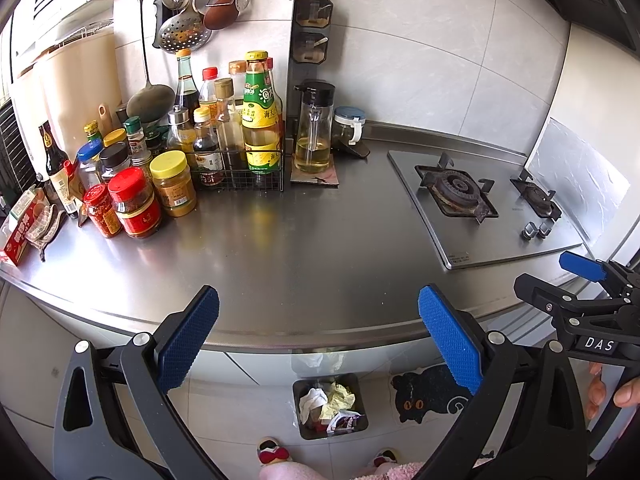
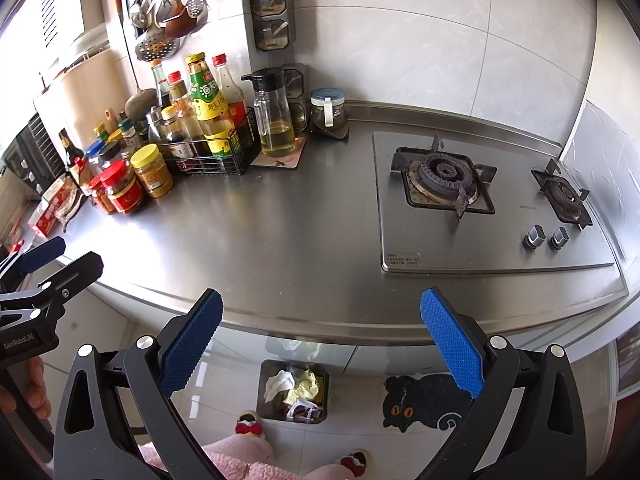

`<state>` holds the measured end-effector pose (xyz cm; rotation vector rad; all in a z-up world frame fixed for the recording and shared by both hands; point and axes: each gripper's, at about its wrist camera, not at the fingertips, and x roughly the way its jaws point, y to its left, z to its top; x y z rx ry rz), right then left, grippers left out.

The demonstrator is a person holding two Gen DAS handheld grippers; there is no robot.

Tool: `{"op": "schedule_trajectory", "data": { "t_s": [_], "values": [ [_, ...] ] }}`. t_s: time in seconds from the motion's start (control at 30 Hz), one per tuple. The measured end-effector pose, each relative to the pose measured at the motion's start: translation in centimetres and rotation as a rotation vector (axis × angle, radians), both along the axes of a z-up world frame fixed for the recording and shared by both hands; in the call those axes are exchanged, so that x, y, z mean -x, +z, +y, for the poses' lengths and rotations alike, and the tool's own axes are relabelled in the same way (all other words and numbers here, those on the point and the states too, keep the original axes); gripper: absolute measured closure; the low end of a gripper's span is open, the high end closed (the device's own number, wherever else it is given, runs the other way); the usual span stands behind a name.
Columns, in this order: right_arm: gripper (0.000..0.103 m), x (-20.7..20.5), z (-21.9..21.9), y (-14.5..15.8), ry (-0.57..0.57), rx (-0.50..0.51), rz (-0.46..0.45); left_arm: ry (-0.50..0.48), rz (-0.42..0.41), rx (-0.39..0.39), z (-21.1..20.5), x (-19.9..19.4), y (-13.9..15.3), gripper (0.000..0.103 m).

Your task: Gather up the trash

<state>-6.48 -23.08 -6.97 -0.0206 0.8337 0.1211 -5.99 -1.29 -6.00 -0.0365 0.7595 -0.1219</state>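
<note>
Trash sits in a dark bin on the floor, below and between both claws. Left claw and right claw gape wide, empty, over the bench edge.

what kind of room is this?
A home kitchen, most likely: a two-burner gas hob set in a steel countertop, sauce bottles crowded in the corner, and ladles hanging on the wall.
</note>
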Motion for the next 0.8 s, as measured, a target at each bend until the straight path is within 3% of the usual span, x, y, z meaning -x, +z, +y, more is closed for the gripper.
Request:
{"op": "schedule_trajectory", "data": {
  "t_s": [0.8],
  "values": [
    [0.003, -0.17, -0.14, -0.27, -0.007, -0.009, 0.007, 0.013, -0.001, 0.000, -0.07, -0.31, 0.12, 0.008]
  ]
}}
